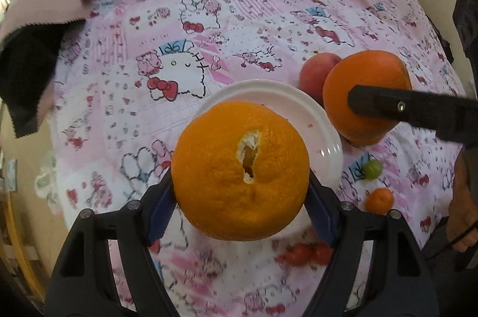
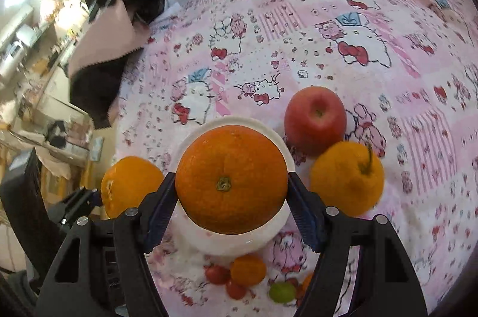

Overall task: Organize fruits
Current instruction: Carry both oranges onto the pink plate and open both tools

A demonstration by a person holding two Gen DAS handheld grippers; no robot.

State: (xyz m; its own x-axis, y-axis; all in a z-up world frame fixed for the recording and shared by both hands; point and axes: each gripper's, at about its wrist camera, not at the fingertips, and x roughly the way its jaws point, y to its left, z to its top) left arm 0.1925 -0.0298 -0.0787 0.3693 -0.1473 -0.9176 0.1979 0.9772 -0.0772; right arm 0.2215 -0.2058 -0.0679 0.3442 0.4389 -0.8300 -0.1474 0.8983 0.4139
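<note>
- The left claw (image 1: 240,199) pinches a torn-skinned orange (image 1: 240,170) between its blue pads, held above the near rim of the white plate (image 1: 310,111).
- The right claw (image 2: 230,202) grips a darker orange (image 2: 230,179) over the same plate (image 2: 236,244).
- Beyond its right finger on the patterned bed sheet (image 2: 388,48) lie a stemmed orange (image 2: 346,178) and a red apple (image 2: 315,120).
- Beneath it lie small fruits: a mandarin (image 2: 248,270), cherry tomatoes (image 2: 217,274), a green grape (image 2: 282,291).

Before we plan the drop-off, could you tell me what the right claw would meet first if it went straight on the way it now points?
Most likely the white plate: the right claw holds an orange directly over it, so that orange would touch down first. Depth is hard to judge in this fisheye view.
</note>
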